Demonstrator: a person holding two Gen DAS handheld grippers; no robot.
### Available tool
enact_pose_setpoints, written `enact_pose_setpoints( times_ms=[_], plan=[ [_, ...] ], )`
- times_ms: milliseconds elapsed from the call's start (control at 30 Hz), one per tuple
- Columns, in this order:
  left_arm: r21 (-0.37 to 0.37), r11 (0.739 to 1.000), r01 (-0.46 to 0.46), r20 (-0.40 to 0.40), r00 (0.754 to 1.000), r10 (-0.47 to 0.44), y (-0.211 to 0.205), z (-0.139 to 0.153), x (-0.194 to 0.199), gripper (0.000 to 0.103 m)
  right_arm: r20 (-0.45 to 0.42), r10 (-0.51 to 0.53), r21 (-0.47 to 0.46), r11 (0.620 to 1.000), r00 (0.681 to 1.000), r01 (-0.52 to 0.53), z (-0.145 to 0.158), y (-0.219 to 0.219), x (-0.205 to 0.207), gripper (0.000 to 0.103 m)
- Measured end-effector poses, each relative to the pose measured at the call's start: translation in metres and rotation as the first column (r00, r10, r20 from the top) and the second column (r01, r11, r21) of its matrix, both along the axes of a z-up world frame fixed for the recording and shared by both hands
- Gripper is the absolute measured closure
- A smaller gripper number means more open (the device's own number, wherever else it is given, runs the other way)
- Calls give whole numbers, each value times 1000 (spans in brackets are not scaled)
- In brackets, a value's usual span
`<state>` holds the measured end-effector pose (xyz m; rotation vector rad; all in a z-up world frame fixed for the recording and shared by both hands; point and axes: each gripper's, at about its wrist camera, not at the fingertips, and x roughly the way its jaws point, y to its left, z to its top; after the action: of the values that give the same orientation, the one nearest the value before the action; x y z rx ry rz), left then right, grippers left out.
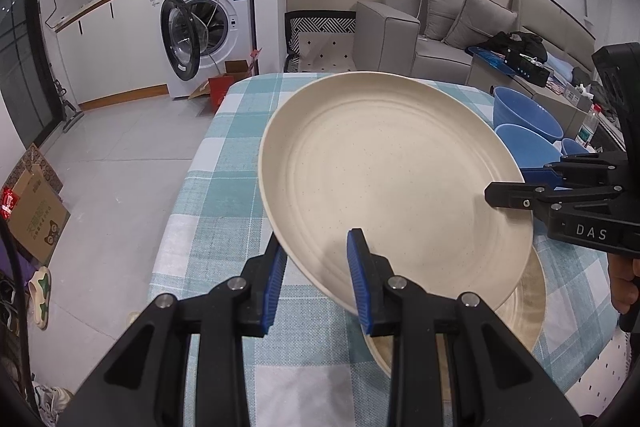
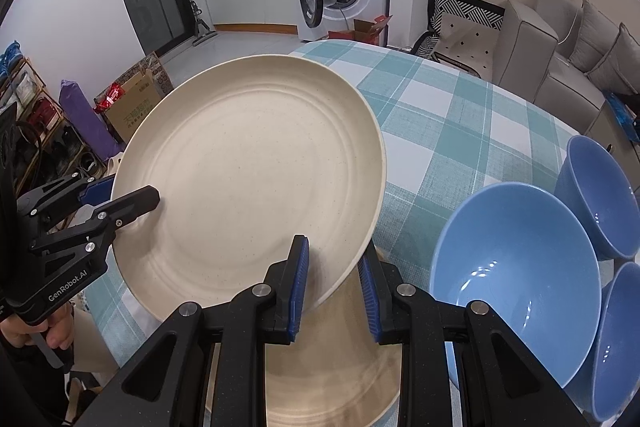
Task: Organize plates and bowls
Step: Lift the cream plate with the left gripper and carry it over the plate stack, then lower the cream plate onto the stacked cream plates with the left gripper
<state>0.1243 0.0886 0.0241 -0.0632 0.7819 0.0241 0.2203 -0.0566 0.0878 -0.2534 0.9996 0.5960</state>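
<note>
- 2 grippers share 1 cream plate (image 1: 384, 171): the left gripper (image 1: 318, 279) clamps its rim at 6 o'clock in the left wrist view, and the right gripper (image 2: 334, 283) clamps the rim at 6 o'clock in its own view.
- Held above the checked tablecloth (image 1: 224, 163), the plate hangs over a second plate (image 2: 320, 379) lying flat.
- Risk: uneven lowering could twist the rim out of 1 grip, or knock the blue bowls (image 2: 516, 267) at 3 o'clock.
- Being round, it has no long axis; its face points up, tilted, far edge higher.
</note>
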Motion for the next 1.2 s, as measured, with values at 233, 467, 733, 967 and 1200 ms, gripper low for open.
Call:
enact_pose_setpoints(
  times_ms=[233,467,733,967,1200],
  plan=[
    [3,1000,19,5,1000,-19,-6,0,-6,74,5,-18,0,1000,1000,18,2,-7,-10,78],
    [1,999,33,3,999,-33,-10,-3,-13,74,6,-26,-3,1000,1000,26,-2,-16,-19,78],
    [6,999,44,-1,999,-44,-18,-8,-21,74,8,-32,-2,999,999,32,-8,-24,-31,78],
    [11,998,60,0,998,-60,-26,-11,-29,74,14,-42,-5,999,999,42,-11,-31,-42,78],
    [7,997,72,-4,997,-72,-32,-17,-34,74,16,-43,-18,999,999,44,-16,-38,-51,78]
  ],
)
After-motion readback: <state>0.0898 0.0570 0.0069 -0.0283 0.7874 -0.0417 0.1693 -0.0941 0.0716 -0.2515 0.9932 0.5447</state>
